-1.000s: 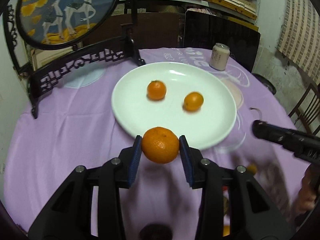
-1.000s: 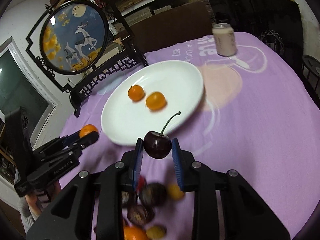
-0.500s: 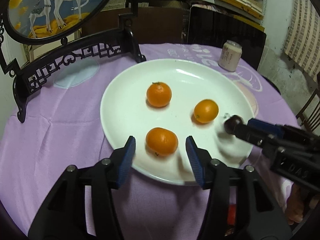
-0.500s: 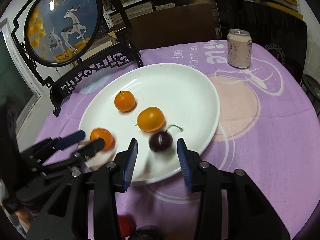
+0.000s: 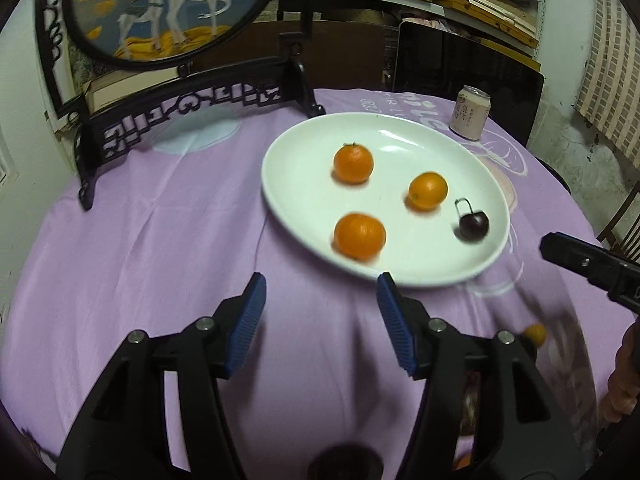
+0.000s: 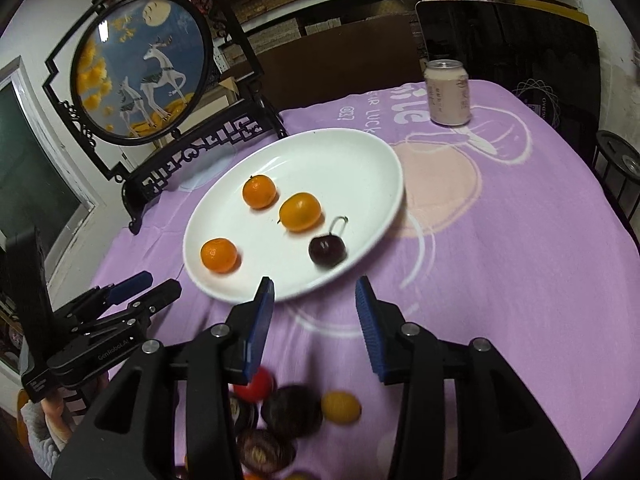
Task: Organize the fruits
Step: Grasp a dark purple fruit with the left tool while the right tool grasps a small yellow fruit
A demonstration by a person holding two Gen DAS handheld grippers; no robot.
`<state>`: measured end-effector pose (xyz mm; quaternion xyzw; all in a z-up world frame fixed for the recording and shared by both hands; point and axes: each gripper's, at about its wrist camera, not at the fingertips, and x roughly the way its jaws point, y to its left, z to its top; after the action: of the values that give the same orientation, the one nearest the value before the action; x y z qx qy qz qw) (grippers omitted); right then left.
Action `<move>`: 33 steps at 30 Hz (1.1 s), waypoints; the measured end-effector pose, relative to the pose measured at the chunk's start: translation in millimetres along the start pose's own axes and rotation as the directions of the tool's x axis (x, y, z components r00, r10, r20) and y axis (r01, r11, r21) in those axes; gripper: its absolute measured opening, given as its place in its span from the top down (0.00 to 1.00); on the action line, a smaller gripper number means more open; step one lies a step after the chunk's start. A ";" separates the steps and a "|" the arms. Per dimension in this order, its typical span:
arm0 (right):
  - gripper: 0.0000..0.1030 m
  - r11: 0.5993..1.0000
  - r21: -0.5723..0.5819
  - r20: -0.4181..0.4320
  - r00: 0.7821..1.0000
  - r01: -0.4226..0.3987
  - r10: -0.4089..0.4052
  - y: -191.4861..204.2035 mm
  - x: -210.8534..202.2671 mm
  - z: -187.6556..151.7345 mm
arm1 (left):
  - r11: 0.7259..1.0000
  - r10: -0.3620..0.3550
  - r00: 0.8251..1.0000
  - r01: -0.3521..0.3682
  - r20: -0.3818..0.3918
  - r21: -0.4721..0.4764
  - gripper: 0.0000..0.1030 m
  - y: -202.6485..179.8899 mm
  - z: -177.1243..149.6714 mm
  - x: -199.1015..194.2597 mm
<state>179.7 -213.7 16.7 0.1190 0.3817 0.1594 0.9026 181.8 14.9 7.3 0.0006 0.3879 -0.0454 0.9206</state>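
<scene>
Cherry (image 6: 327,252) on plate (image 6: 360,152), just beyond empty, spread right tool (image 6: 315,308).

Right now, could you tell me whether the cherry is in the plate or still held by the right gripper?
In the plate. The cherry rests on the white plate near its front rim, while the right gripper hangs open and empty in front of it.

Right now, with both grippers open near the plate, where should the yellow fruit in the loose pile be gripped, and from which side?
Grip the yellow fruit across its round middle, coming from above with the right gripper, which hangs open nearest it. A dark fruit sits close on its left, so one finger probably needs the open cloth on its right. The pile is blurred, so contact there is unclear.
</scene>
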 end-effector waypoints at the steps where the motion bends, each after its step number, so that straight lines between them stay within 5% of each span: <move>1: 0.57 1.000 0.001 0.004 1.000 0.000 0.000 -1.2 -4.0 -3.4 | 1.000 -0.001 1.000 0.001 0.001 -0.003 0.42 1.5 -3.1 -3.6; 4: 0.48 1.000 0.007 0.023 1.000 0.014 -0.014 -7.6 -17.6 -17.7 | 1.000 0.006 1.000 -0.006 0.015 -0.007 0.38 5.4 -18.3 -21.8; 11: 0.47 0.998 0.056 0.010 1.000 0.029 -0.029 -26.0 -27.8 -41.1 | 1.000 0.022 1.000 -0.022 0.017 0.009 0.26 10.5 -59.5 -55.4; 30: 0.43 0.999 0.037 0.002 0.999 0.037 -0.038 -22.0 -27.5 -45.0 | 0.993 0.032 0.996 -0.023 -0.080 0.115 0.26 -10.2 -88.5 -37.2; 32: 0.43 0.999 0.037 -0.004 0.999 0.037 -0.037 -22.0 -26.7 -45.6 | 0.992 0.035 0.996 -0.024 -0.087 0.122 0.30 -11.6 -89.2 -34.0; 33: 0.43 0.999 0.039 -0.010 0.999 0.035 -0.035 -22.2 -25.9 -46.0 | 0.992 0.035 0.995 -0.024 -0.091 0.126 0.41 -12.1 -89.7 -32.2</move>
<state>133.6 -239.6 -5.1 0.1293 0.3910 0.1367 0.9009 94.3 8.8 -32.0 0.0662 0.4268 -0.0558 0.9002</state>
